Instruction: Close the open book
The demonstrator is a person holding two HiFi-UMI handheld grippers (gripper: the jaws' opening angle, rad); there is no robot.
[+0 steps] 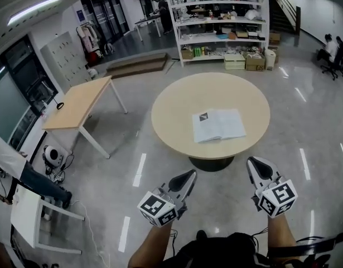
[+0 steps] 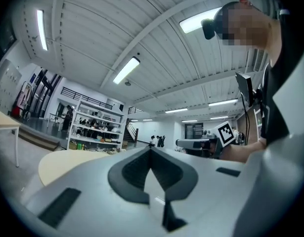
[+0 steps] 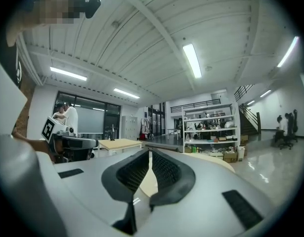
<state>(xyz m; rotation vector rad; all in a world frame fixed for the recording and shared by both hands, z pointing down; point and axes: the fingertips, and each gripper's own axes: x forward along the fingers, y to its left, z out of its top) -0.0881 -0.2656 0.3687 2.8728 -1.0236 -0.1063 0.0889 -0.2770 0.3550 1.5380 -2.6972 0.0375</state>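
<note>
An open book (image 1: 218, 125) lies flat, pages up, right of centre on the round light-wood table (image 1: 177, 113). Both grippers hang over the floor short of the table's near edge, apart from the book. My left gripper (image 1: 190, 176) points toward the table, jaws shut with nothing between them; in the left gripper view its tips (image 2: 151, 149) meet and the table (image 2: 63, 163) lies ahead. My right gripper (image 1: 254, 164) is also shut and empty, its tips (image 3: 150, 151) closed before the table's rim (image 3: 218, 159). The book is hidden in both gripper views.
A rectangular wooden table (image 1: 79, 102) stands to the left and a white stool (image 1: 27, 216) at the near left. Shelving (image 1: 216, 21) with boxes lines the back wall. People sit at the far right (image 1: 330, 52). Glossy floor surrounds the round table.
</note>
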